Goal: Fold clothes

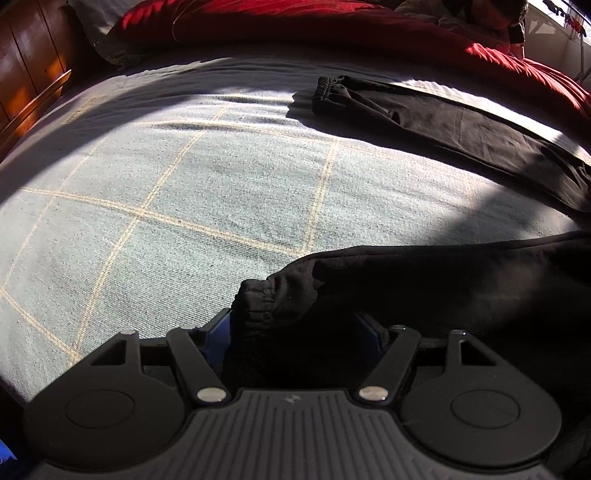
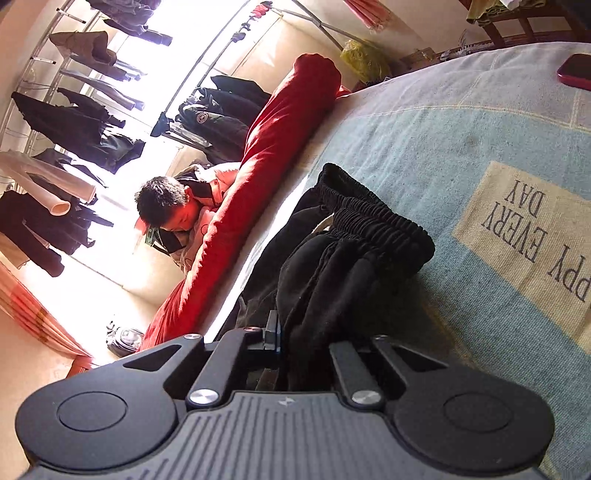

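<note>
Left wrist view: left gripper (image 1: 299, 328) clamps black trousers' (image 1: 443, 122) cuff (image 1: 258, 299); right gripper (image 2: 306, 343) pinches waistband (image 2: 369, 218) near bedspread (image 1: 166, 184) edge.

Soft matt black cloth trousers (image 1: 443, 122) with a ribbed elastic waistband (image 2: 373, 218), on a coarse woven pale-blue bedsheet (image 1: 184, 177). At 10 o'clock, glossy brown wooden bed frame (image 1: 29, 74). Matt black plastic grippers (image 1: 299, 325), shiny metal rivets.

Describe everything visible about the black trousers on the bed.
The black trousers look like soft matte jogging pants with elastic gathered ankle cuffs and a gathered waistband. They lie on the pale blue checked bedsheet, legs spread apart. The far leg lies flat beside the red quilt. The near leg's cuff sits between the fingers of the left gripper. The right gripper has bunched fabric below the waistband between its fingers.
</note>
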### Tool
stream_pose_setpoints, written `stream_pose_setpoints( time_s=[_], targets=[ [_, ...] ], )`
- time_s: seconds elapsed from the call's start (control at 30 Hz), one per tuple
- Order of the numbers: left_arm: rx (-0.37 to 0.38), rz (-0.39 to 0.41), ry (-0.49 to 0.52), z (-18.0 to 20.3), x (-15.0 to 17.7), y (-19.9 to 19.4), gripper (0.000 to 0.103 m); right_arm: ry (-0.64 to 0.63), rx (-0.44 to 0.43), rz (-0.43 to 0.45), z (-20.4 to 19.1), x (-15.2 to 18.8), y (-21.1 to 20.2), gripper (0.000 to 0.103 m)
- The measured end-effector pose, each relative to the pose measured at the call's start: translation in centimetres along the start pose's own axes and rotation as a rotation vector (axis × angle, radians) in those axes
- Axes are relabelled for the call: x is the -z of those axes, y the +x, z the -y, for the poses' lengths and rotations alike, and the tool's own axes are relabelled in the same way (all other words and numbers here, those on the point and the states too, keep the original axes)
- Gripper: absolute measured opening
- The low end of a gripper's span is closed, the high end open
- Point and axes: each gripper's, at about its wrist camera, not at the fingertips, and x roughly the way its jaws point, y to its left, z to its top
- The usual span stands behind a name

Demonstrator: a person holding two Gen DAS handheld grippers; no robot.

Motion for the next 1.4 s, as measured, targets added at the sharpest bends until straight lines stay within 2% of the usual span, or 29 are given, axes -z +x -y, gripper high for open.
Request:
stream_pose_setpoints(
  time_s=[0.2,0.33,0.4,0.47,0.5,0.53,0.57,0.6,0.63,0.87,1.0,1.23,1.4],
  targets=[
    [0.02,-0.005,0.009,-0.2,-0.2,0.6,0.07,0.04,0.093,0.057,0.8,1.2,-3.8,0.006],
    [0.036,-0.013,0.016,-0.1,-0.4,1.2,0.07,0.092,0.192,0.011,2.4,1.7,-3.3,0.011],
    [0.044,-0.017,0.019,-0.1,-0.5,1.5,0.07,0.112,0.216,-0.002,3.2,2.3,-3.0,0.013],
    [0.052,-0.021,0.023,-0.1,-0.6,1.8,0.07,0.13,0.215,-0.009,3.6,2.6,-2.9,0.019],
    [0.057,-0.022,0.024,-0.1,-0.6,2.0,0.07,0.139,0.216,-0.011,3.8,2.8,-2.9,0.025],
    [0.061,-0.024,0.026,-0.1,-0.7,2.1,0.07,0.149,0.21,-0.009,4.0,2.9,-3.1,0.04],
    [0.065,-0.026,0.028,-0.1,-0.7,2.3,0.07,0.159,0.194,-0.014,4.3,3.0,-3.2,0.05],
    [0.069,-0.028,0.03,-0.1,-0.8,2.4,0.07,0.172,0.197,-0.006,4.5,3.1,-3.4,0.064],
    [0.073,-0.03,0.031,0.0,-0.8,2.6,0.07,0.177,0.201,0.0,4.7,3.2,-3.6,0.07],
    [0.08,-0.04,0.044,0.2,-1.3,3.2,0.071,0.214,0.209,-0.003,6.0,4.0,-3.5,0.073],
    [0.08,-0.043,0.045,0.2,-1.4,3.4,0.072,0.185,0.205,-0.015,5.5,3.9,-3.3,0.081],
    [0.075,-0.041,0.045,0.4,-1.4,3.4,0.074,0.133,0.245,-0.025,4.1,3.8,-3.3,0.082],
    [0.071,-0.042,0.046,0.5,-1.4,3.5,0.074,0.119,0.206,-0.029,3.4,3.5,-3.5,0.082]
  ],
)
